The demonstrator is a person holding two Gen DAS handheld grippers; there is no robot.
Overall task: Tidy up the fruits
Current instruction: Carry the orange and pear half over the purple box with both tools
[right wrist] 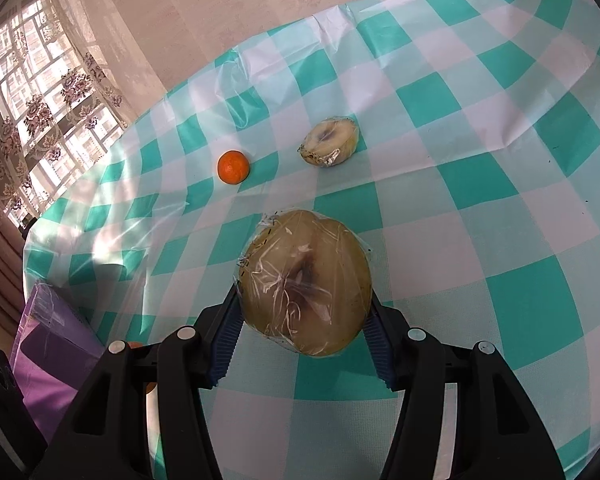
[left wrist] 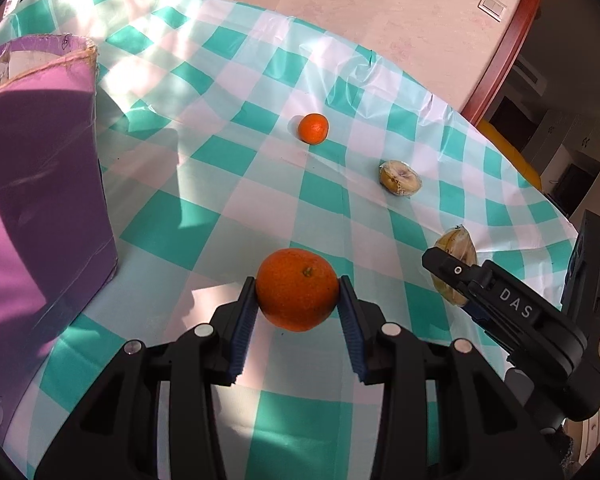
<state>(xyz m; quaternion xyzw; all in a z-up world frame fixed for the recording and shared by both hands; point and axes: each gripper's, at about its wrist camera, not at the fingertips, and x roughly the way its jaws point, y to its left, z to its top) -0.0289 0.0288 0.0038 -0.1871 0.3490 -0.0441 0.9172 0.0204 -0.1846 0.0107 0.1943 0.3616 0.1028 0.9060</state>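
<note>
blue ribbed pads of the left gripper (left wrist: 298,292) press both sides of a large orange (left wrist: 297,289), held above the checked tablecloth (left wrist: 228,152). the right gripper (right wrist: 304,304) is clamped on a film-wrapped pear half (right wrist: 305,282). a small orange (right wrist: 233,166) and a second wrapped half (right wrist: 330,142) lie on the cloth beyond the fingers, well apart from them. a purple box (left wrist: 40,184) stands at the left.
</note>
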